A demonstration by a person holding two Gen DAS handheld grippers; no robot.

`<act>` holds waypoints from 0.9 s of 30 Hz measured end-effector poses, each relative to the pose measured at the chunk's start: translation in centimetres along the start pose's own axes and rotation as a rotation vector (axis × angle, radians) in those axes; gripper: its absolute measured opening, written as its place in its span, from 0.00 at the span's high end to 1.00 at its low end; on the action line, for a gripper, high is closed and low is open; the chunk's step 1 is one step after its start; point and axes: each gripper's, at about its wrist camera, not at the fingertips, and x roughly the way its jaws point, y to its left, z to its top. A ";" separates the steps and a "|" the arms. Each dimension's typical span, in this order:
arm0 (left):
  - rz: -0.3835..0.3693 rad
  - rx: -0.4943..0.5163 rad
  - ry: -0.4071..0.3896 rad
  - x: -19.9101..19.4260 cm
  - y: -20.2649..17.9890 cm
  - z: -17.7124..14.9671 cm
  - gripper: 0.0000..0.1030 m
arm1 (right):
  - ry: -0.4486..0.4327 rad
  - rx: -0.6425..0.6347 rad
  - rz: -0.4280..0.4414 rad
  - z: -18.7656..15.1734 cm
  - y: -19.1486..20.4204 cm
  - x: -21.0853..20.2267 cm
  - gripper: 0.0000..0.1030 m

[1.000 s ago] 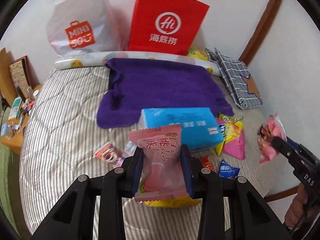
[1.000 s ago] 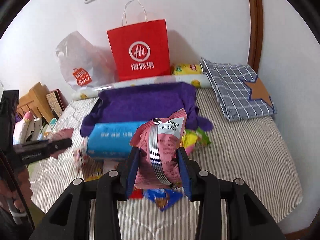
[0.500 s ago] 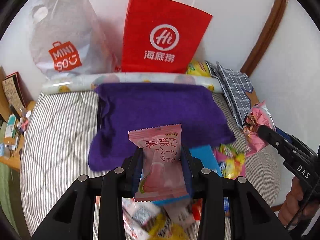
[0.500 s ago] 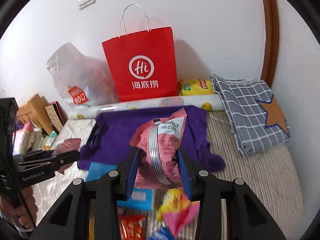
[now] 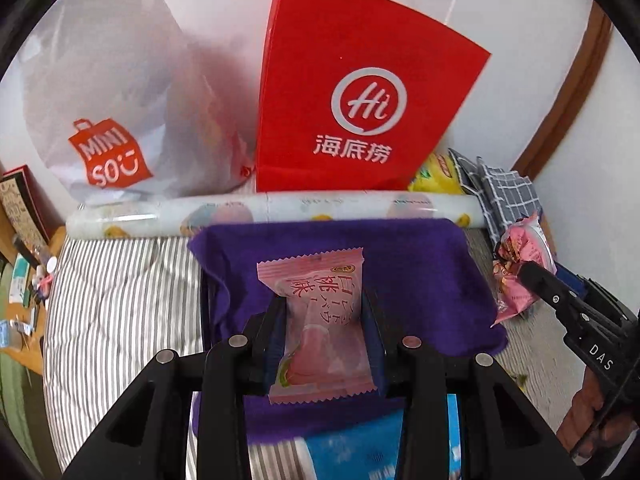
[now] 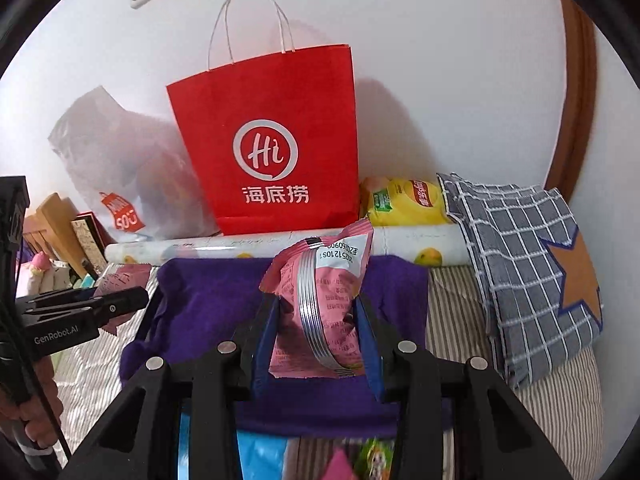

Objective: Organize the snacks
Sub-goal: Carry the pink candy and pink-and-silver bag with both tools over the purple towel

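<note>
My left gripper (image 5: 323,312) is shut on a pale pink peach candy packet (image 5: 318,328) and holds it above the purple towel (image 5: 420,272). My right gripper (image 6: 318,312) is shut on a darker pink snack pouch (image 6: 320,304), also above the purple towel (image 6: 208,300). The right gripper and its pouch (image 5: 516,280) show at the right edge of the left wrist view. The left gripper (image 6: 120,304) shows at the left of the right wrist view. A red paper bag (image 5: 360,92) stands against the wall behind the towel; it also shows in the right wrist view (image 6: 272,140).
A translucent Miniso plastic bag (image 5: 120,112) stands left of the red bag. A rolled printed sheet (image 5: 280,212) lies along the wall. A yellow chip bag (image 6: 404,200) and a checked grey cloth (image 6: 520,260) lie at the right. A blue pack (image 5: 352,452) lies below the grippers.
Both grippers have moved forward with their packets, from over the blue pack and loose snacks to over the purple towel, closer to the red bag.
</note>
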 end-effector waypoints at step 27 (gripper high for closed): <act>0.060 -0.057 0.150 9.7 4.1 1.0 0.65 | 0.142 -0.013 -0.015 1.0 -1.6 10.4 0.65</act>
